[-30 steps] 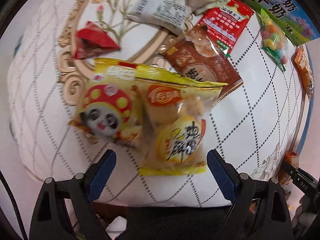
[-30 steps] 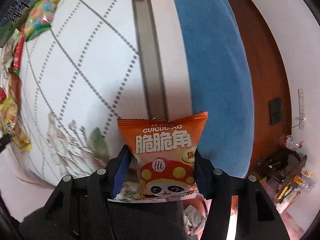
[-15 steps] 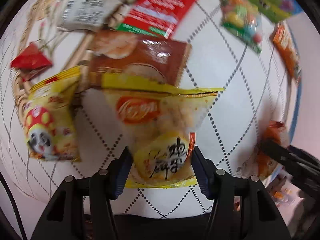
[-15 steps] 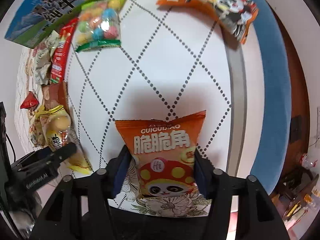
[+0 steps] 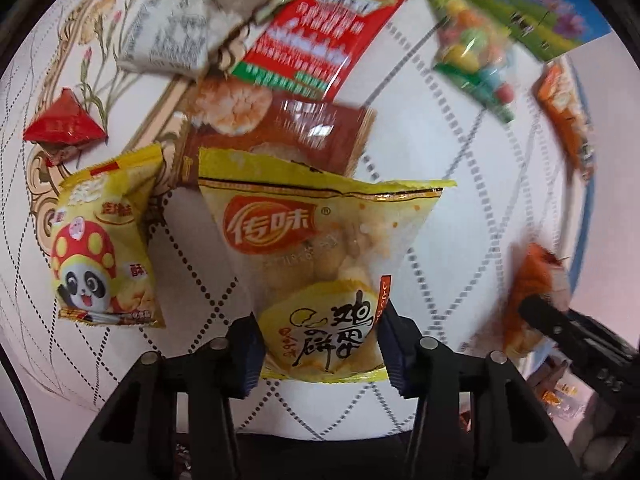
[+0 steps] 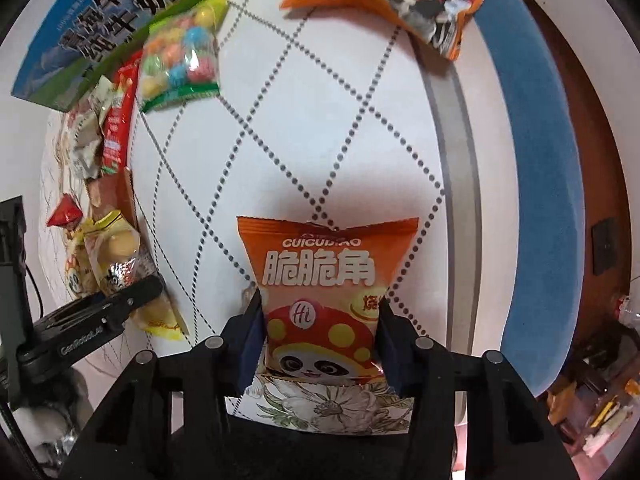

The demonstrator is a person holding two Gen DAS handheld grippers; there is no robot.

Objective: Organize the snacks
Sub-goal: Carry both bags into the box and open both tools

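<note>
My left gripper (image 5: 320,344) is shut on a yellow egg-cake packet (image 5: 320,256), held just above the white quilted table (image 5: 452,220). A yellow panda snack bag (image 5: 104,248) lies to its left, a brown rice-cracker packet (image 5: 288,132) behind it. My right gripper (image 6: 320,336) is shut on an orange panda snack bag (image 6: 324,280) over the table's right part. The left gripper with its packet also shows at the left of the right wrist view (image 6: 120,280). The right gripper's orange bag shows blurred in the left wrist view (image 5: 536,292).
Further back lie a red packet (image 5: 320,40), a grey-white packet (image 5: 180,32), a small red wrapper (image 5: 64,128), a bag of coloured candies (image 6: 180,56), another orange snack bag (image 6: 400,0) and a blue-green milk carton box (image 6: 100,24). The table's blue edge (image 6: 540,160) runs on the right.
My left gripper closed on the yellow egg-cake packet and lifted it away from the yellow panda bag. My right gripper carried the orange bag from the table's edge inward over the table.
</note>
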